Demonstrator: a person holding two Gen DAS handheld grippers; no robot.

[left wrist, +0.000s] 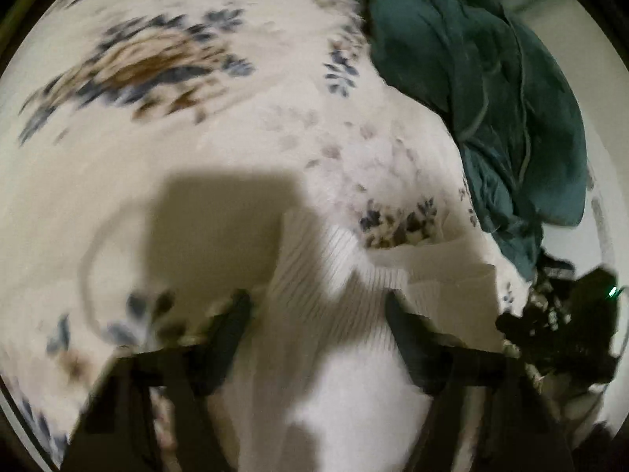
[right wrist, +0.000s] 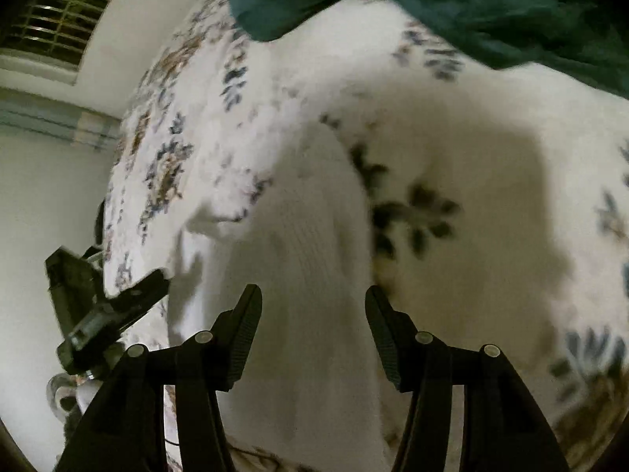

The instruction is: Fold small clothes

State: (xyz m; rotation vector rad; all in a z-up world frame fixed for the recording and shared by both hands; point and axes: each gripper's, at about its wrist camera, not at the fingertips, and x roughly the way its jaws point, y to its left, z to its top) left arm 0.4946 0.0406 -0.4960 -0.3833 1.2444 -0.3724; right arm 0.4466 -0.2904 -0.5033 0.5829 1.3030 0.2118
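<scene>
A white ribbed garment (left wrist: pixel 334 314) lies on a floral bedsheet (left wrist: pixel 196 137). My left gripper (left wrist: pixel 316 303) is open, its black fingers spread either side of the garment just above it. The same garment (right wrist: pixel 298 259) shows in the right wrist view, running up between the fingers of my right gripper (right wrist: pixel 312 295), which is open above it. The right gripper (left wrist: pixel 562 326) shows at the right edge of the left wrist view, and the left gripper (right wrist: pixel 110 306) shows at the left of the right wrist view near the garment's edge. Both views are blurred.
A heap of dark teal cloth (left wrist: pixel 491 90) lies on the bed beyond the garment, also at the top of the right wrist view (right wrist: pixel 452 4). The bed's edge (right wrist: pixel 114 212) drops off at the left, with a wall and a barred window (right wrist: pixel 59 19) behind.
</scene>
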